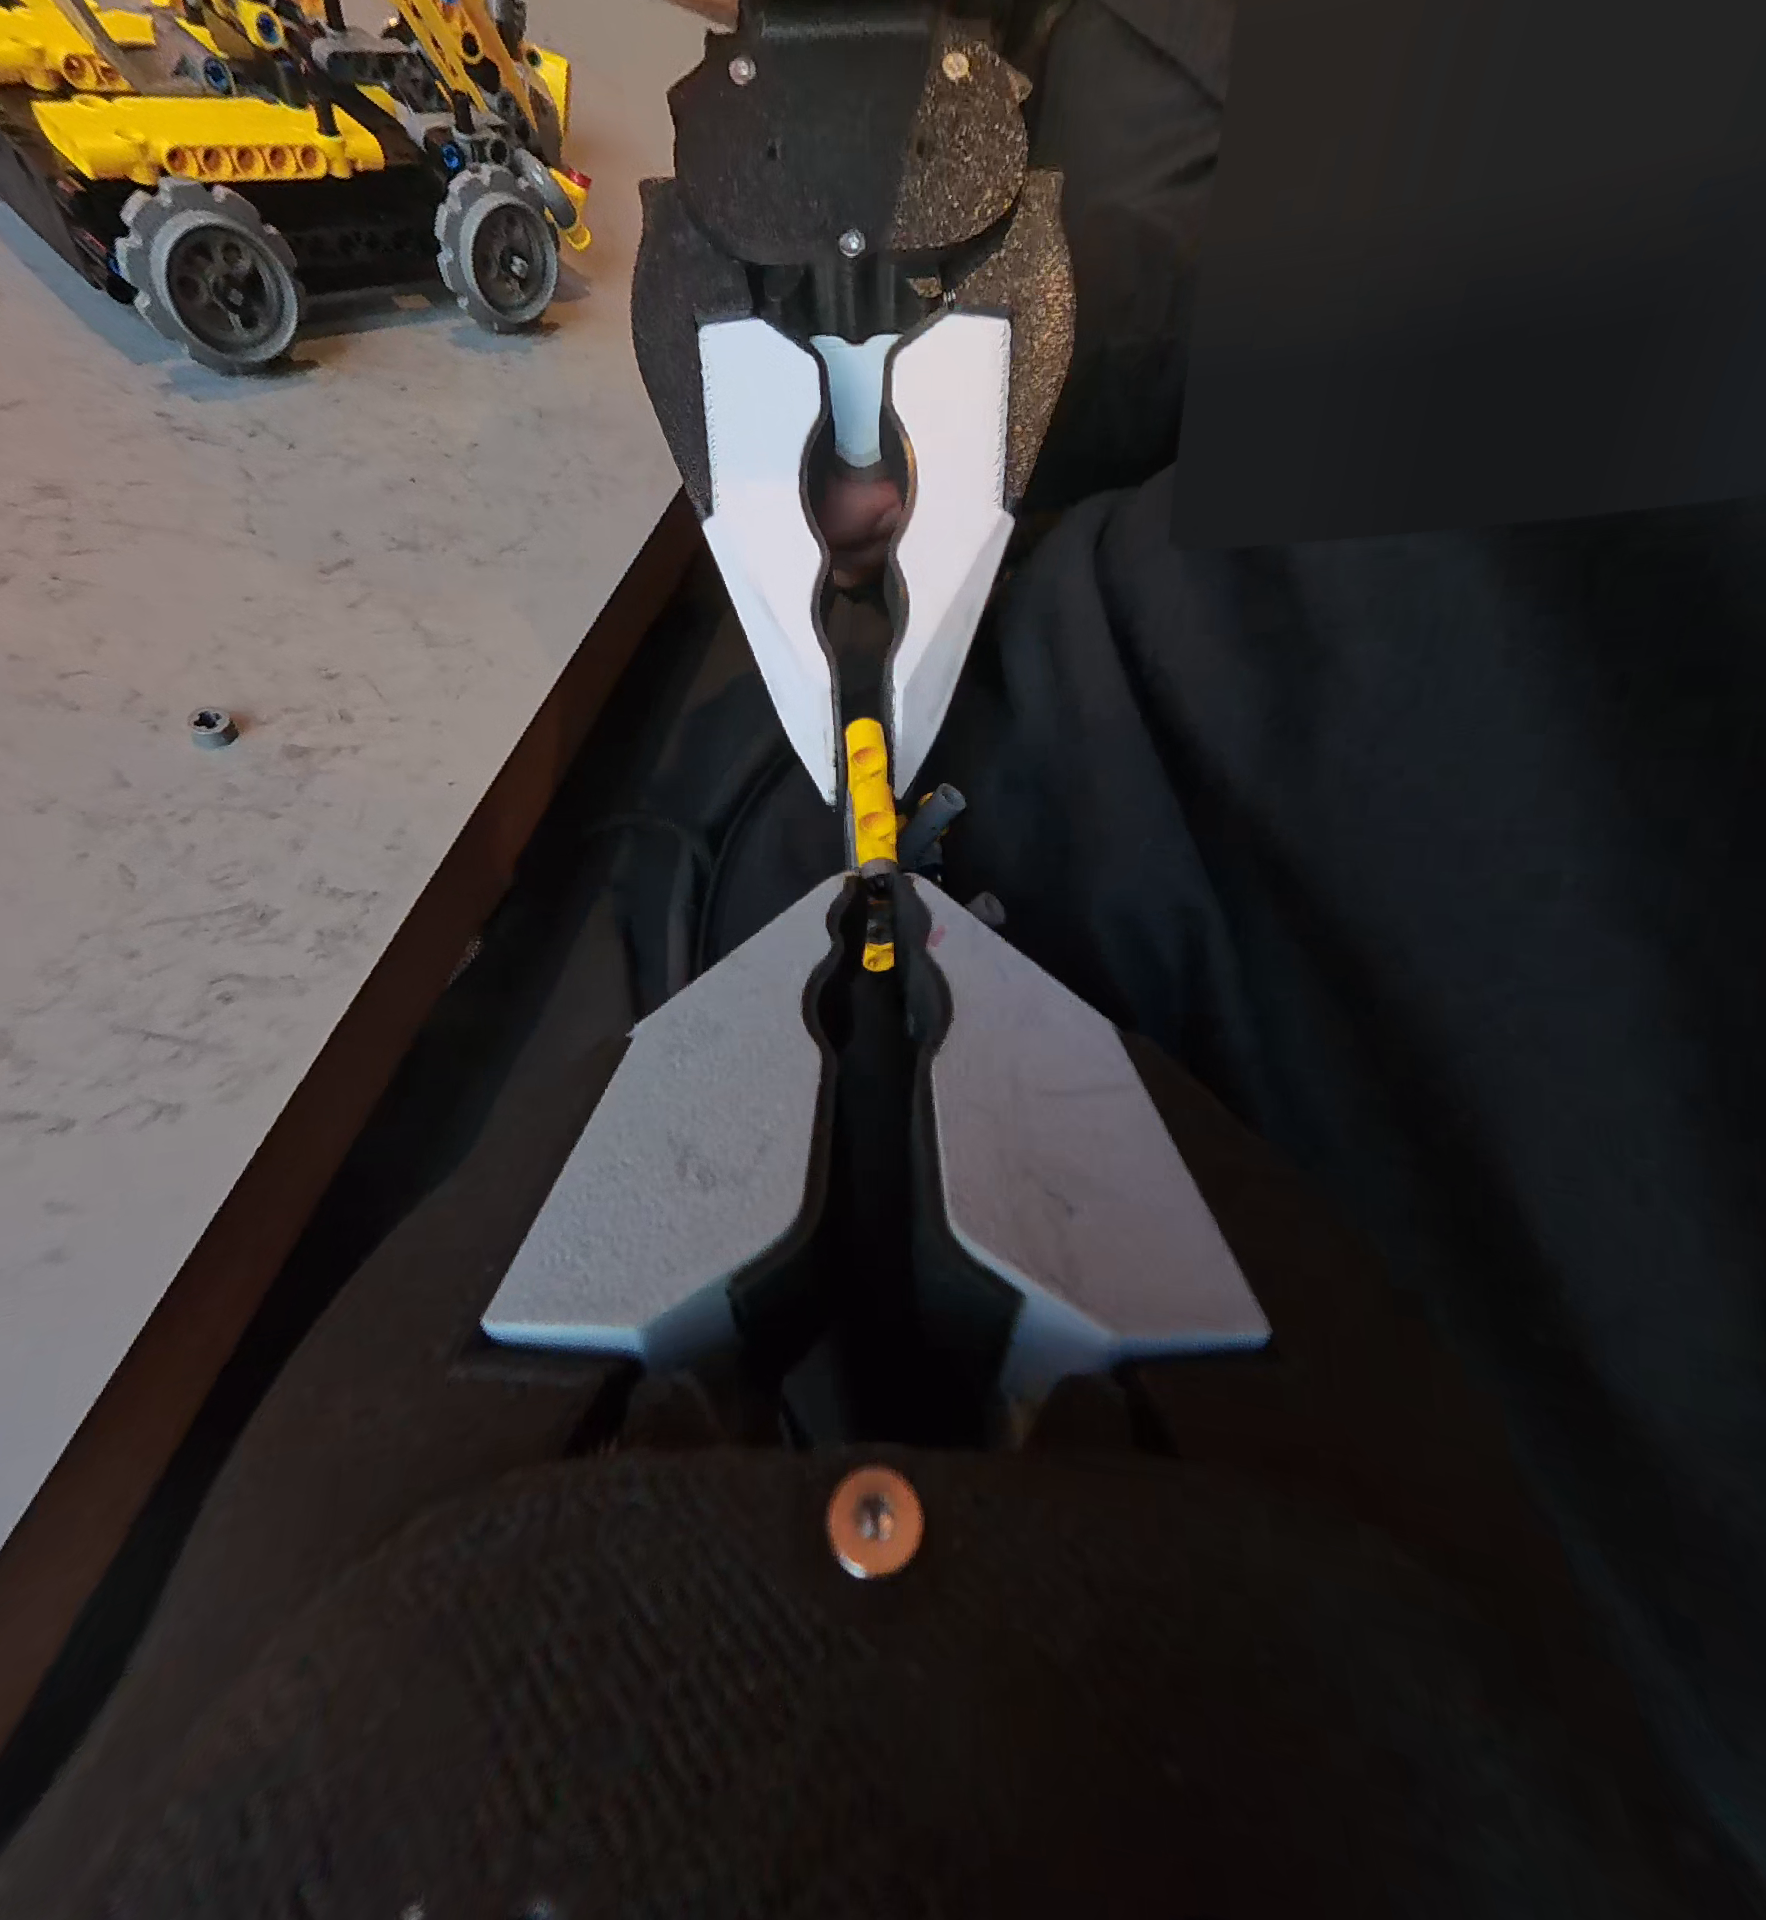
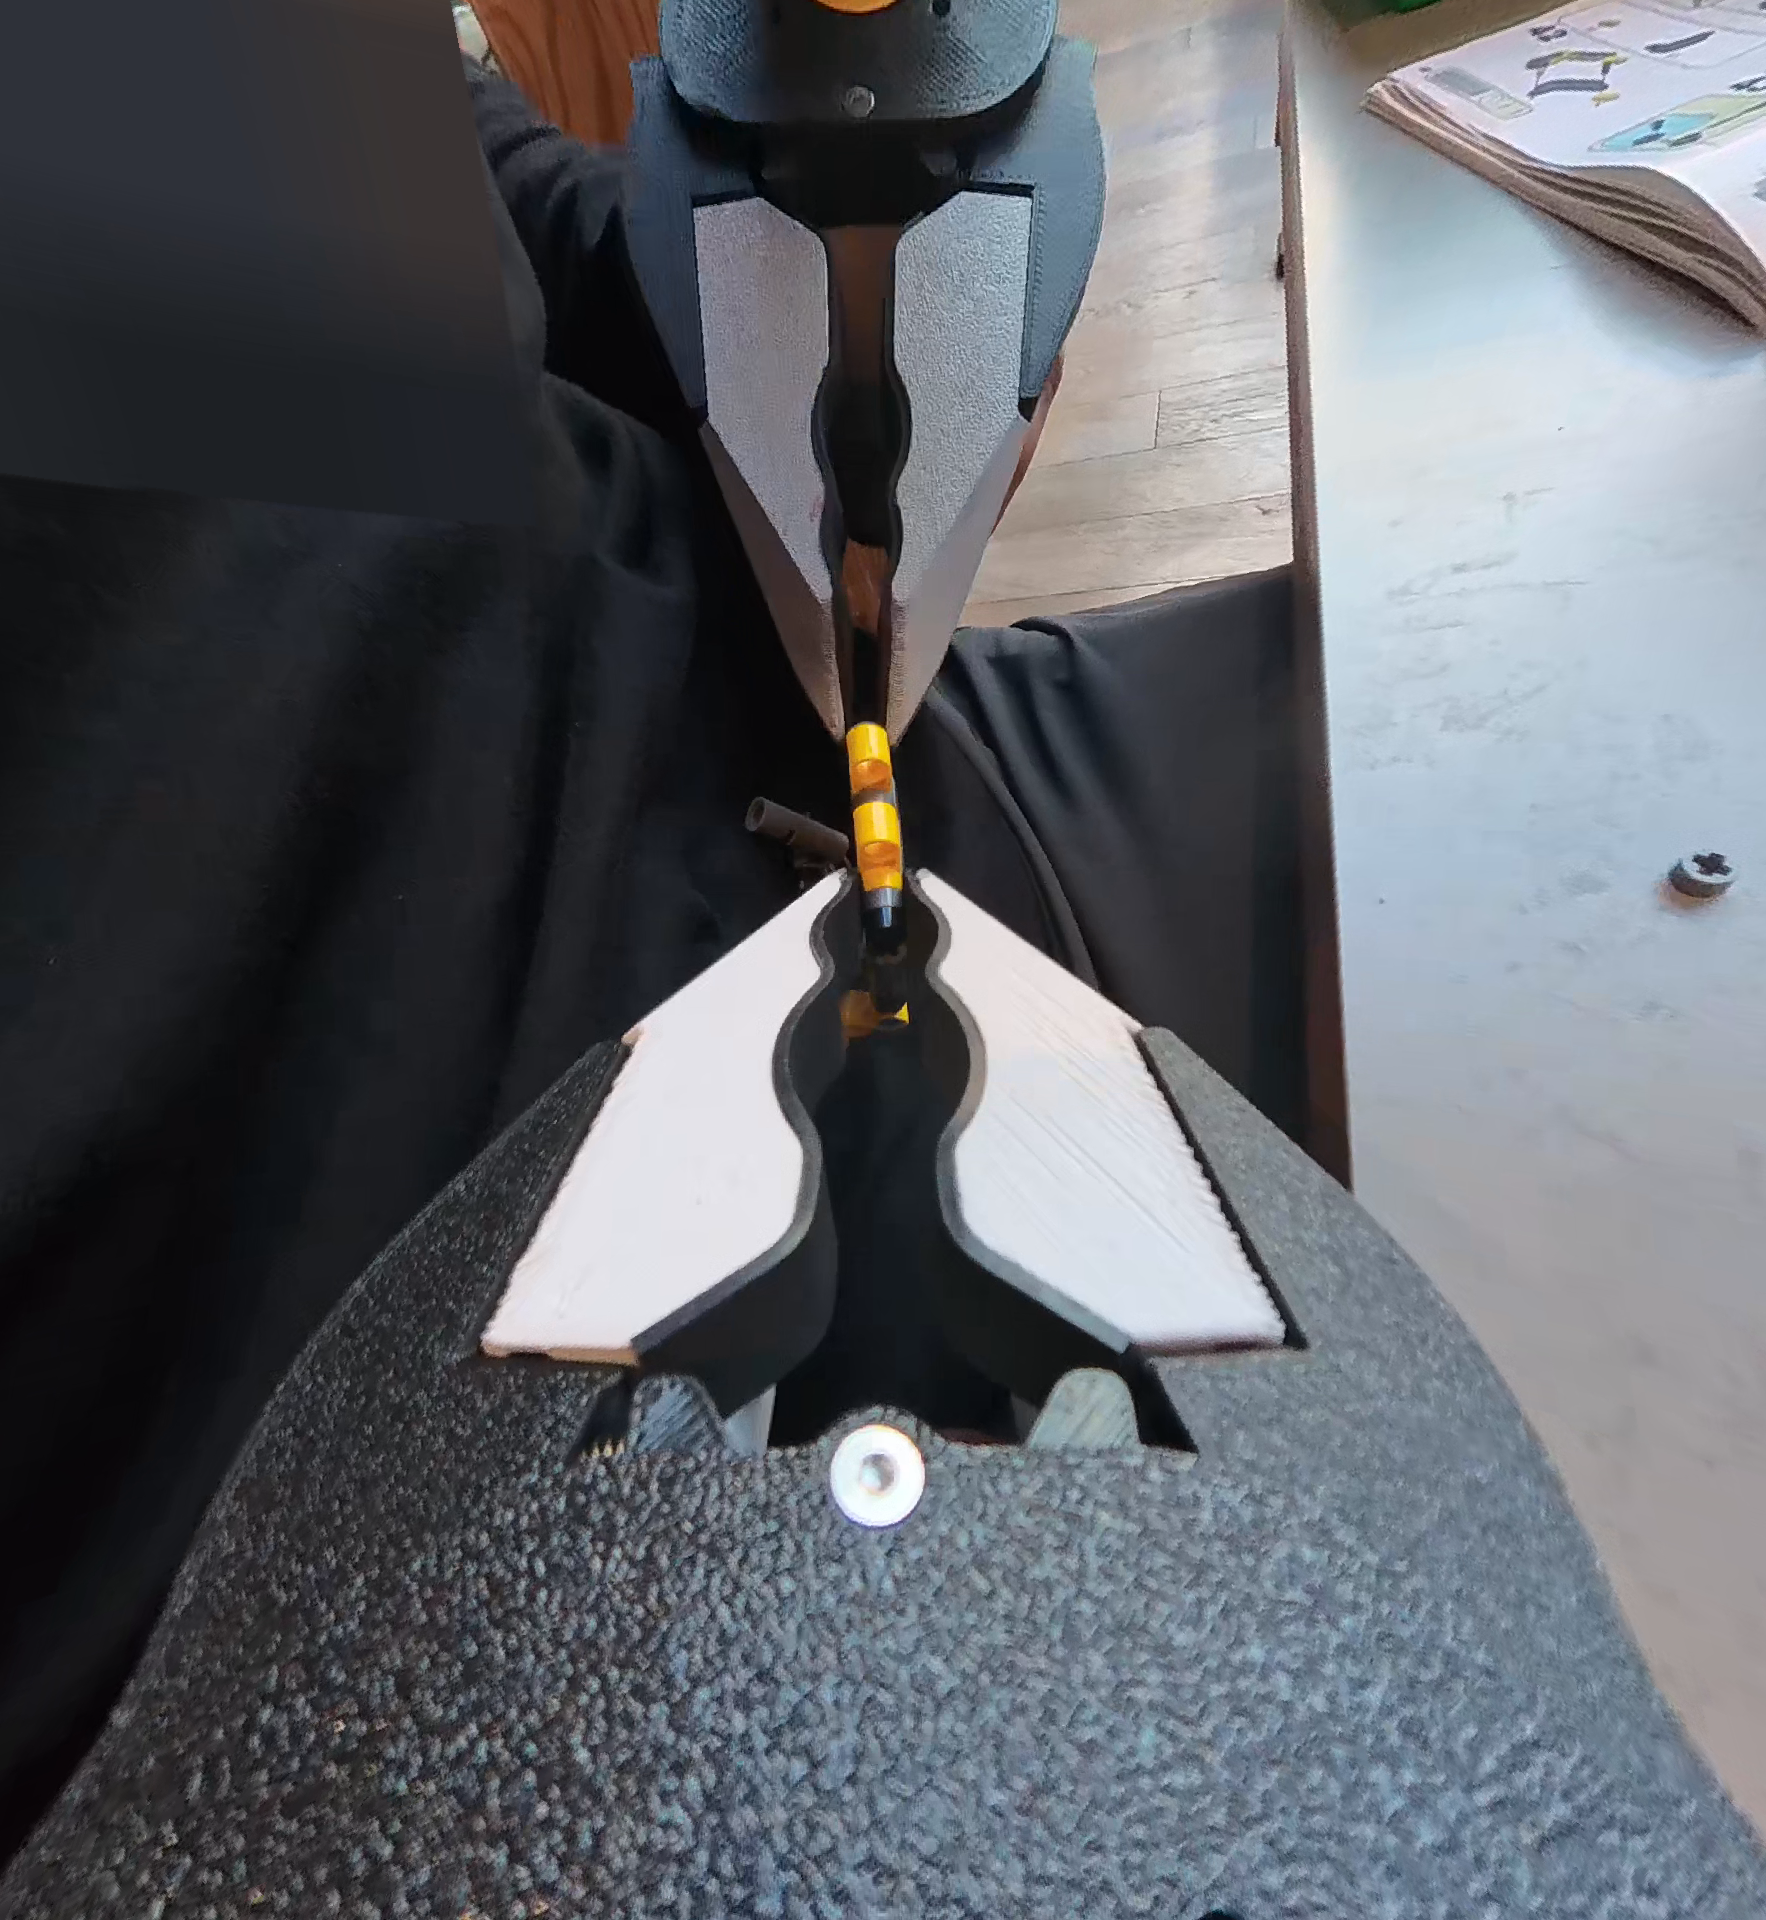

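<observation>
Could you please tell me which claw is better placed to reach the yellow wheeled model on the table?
Probably the right claw: in the left wrist view the yellow wheeled model stands level with it, farther from the left claw. Both are shut on the small yellow piece, so it would release first.

I cannot make out how the yellow beam assembly (image 1: pixel 871 800) is seated inside either fingertip pair. The toy vehicle (image 1: pixel 245 156) and open booklet (image 2: pixel 1637 135) are cut off by frame edges.
</observation>
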